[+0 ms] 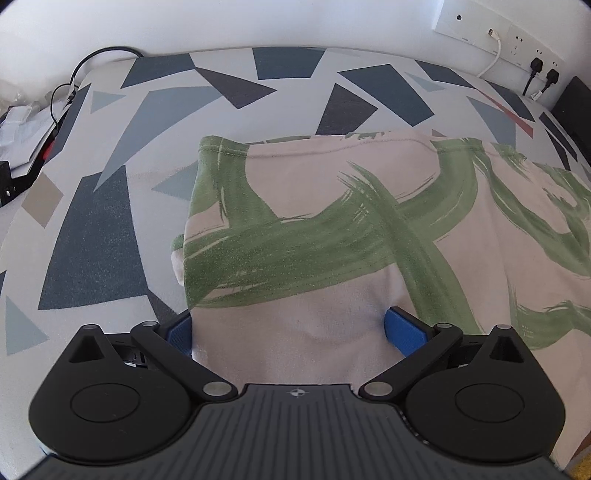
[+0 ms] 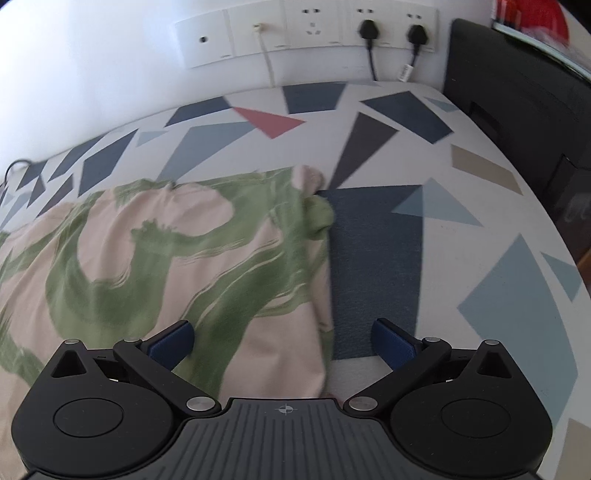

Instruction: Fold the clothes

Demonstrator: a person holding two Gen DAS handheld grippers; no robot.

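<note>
No words, brand names or numbers can be read in either view. The one clear sign is a small crosshair mark (image 1: 296, 393) printed on the ribbed grey body of each gripper, centred just behind the jaws; the right wrist view shows its own (image 2: 284, 409). On the wall above the patterned surface, the socket panel (image 2: 306, 35) carries tiny grey marks under its plates, perhaps lettering, too small to read. A white tag (image 2: 405, 71) hangs on a black cable just below that panel; any print on it is illegible
</note>
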